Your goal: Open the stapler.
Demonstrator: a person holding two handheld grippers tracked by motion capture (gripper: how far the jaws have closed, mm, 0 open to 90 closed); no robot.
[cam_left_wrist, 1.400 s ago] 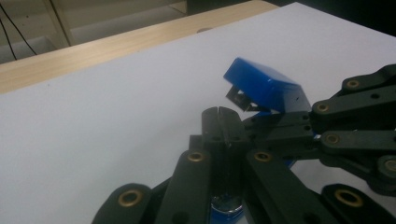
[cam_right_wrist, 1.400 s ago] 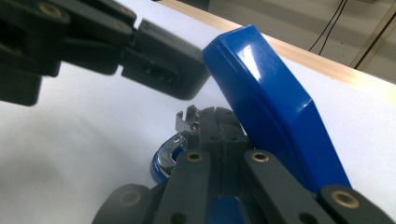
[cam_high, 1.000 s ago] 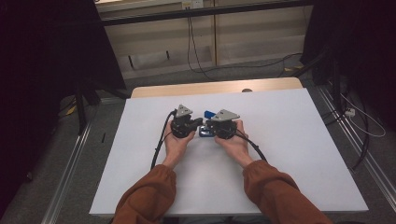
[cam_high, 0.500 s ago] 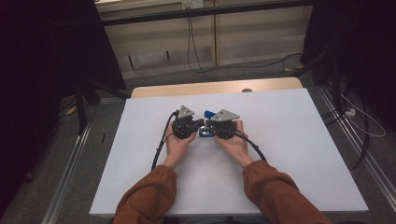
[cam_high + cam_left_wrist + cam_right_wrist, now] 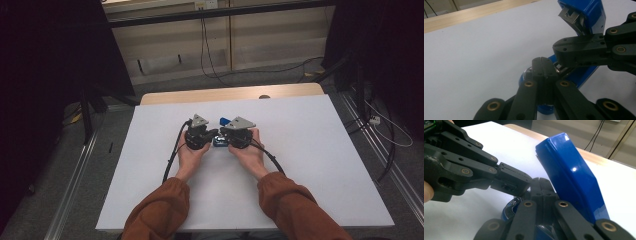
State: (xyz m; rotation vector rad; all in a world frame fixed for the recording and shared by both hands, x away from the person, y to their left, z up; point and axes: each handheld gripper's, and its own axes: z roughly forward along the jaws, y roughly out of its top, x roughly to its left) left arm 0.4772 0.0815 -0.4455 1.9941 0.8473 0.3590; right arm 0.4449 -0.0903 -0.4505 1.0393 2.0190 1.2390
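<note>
The left hand-held gripper (image 5: 541, 62) has its jaws pressed tight together with nothing between them, its tip resting at the metal inside of the blue stapler (image 5: 584, 15), whose top arm is swung up and open. The right hand-held gripper (image 5: 539, 182) is likewise closed to a narrow point, jaws meeting, and sits just under that raised blue arm, beside the left one; whether either tip actually presses the metal I cannot tell. From above, the stapler (image 5: 220, 140) lies between the two grippers near the middle of the white surface (image 5: 320, 150), both hands close together. The work looks like reaching into the open stapler, so it would go best with small, slow pushes: one closed tip bracing the base so it does not slide on the smooth surface, the other working the metal track, keeping clear of the hinged arm so it does not snap down
</note>
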